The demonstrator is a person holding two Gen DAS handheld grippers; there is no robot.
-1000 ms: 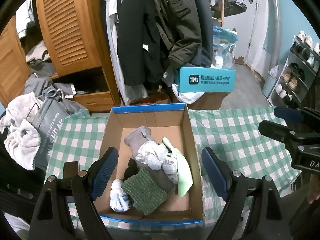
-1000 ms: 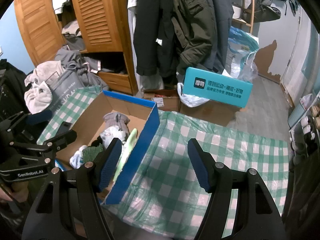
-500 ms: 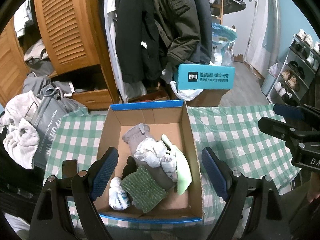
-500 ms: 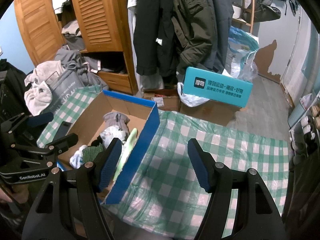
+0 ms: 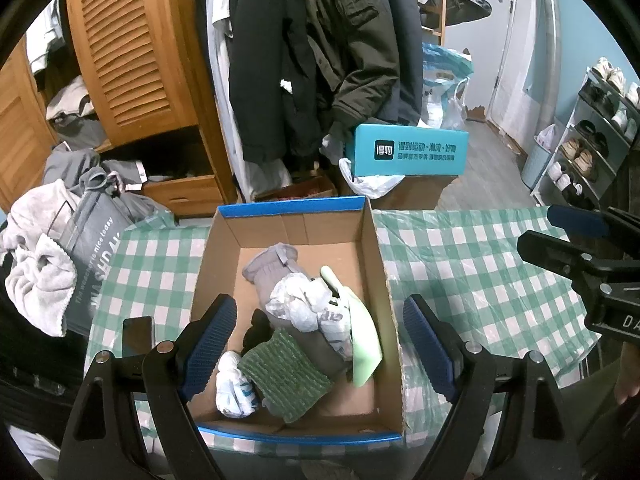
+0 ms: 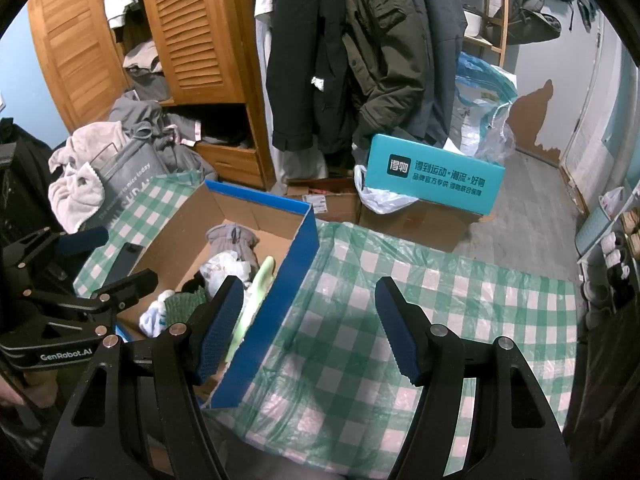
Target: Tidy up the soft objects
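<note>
A cardboard box (image 5: 296,236) with a blue rim is sitting on the bench (image 5: 460,272), which is wearing a green and white checked cloth. The soft things are lying in a loose heap inside the box: a grey glove (image 5: 268,272) at about 12 o'clock in the pile, a crumpled white cloth (image 5: 298,304) in the middle, a pale green piece (image 5: 362,340) at 3 o'clock, a green knitted piece (image 5: 286,372) at 6 o'clock and a white sock (image 5: 234,384) at 7 o'clock. The left hand-held gripper (image 5: 318,344) is hanging over the box with its two fingers spread wide, holding nothing. The right hand-held gripper (image 6: 310,324) is hanging over the bare cloth just beside the box wall, also wide open and holding nothing. In the last second almost nothing is changing; the left view is only drifting a tiny bit, and the heap is staying the same. This could be the soft things all gathered in, or a pile waiting to be sorted.
</note>
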